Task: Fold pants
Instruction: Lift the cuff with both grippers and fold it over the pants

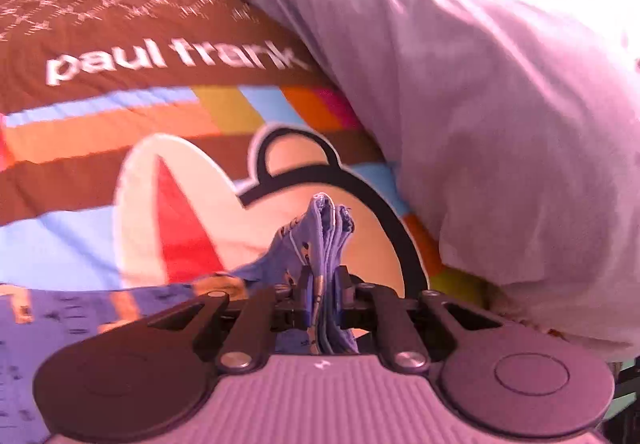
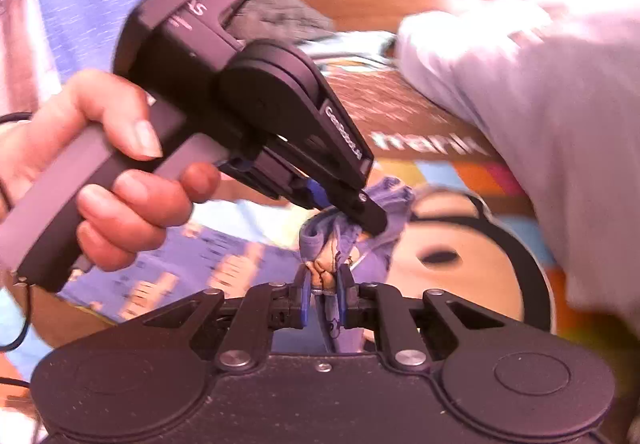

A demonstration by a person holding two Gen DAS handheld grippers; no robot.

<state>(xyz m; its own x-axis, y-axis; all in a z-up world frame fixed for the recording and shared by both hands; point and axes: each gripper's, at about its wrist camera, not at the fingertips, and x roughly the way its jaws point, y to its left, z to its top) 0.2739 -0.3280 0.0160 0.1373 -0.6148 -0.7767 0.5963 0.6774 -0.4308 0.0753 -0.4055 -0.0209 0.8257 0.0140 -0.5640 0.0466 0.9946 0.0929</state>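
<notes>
- My left gripper [image 1: 323,294] has its fingers [image 1: 306,296] drawn together on a bunched fold of the pants [image 1: 324,228]; the purple printed cloth stands up in a ridge between the pads and trails off to the lower left.
- In the right wrist view, the left gripper [image 2: 370,218] comes in from the upper left, angled downward, its tip buried in the gathered cloth.
- The left hand [image 2: 100,168] wraps the grey handle, thumb on top, other fingers curled beneath; a dark cable hangs at the left edge.
- My right gripper [image 2: 323,294] has its fingers [image 2: 344,296] pinched onto another bunch of the pants [image 2: 352,240], just below the left gripper's tip. The two grasp points sit close together on the same gathered section.
- The rest of the pants spreads flat to the lower left, lying on the bedspread [image 1: 120,148].
- The bedspread is brown with coloured blocks, a cartoon face and white lettering reading "paul frank".
- A pale pillow [image 1: 480,104] lies on the bedspread along the right side of both views.
- A wooden headboard [image 2: 384,0] shows beyond the pillow in the right wrist view, a grey cloth [image 2: 280,18] in front of it.
- Both views are motion-blurred; fine detail of the print cannot be made out.
</notes>
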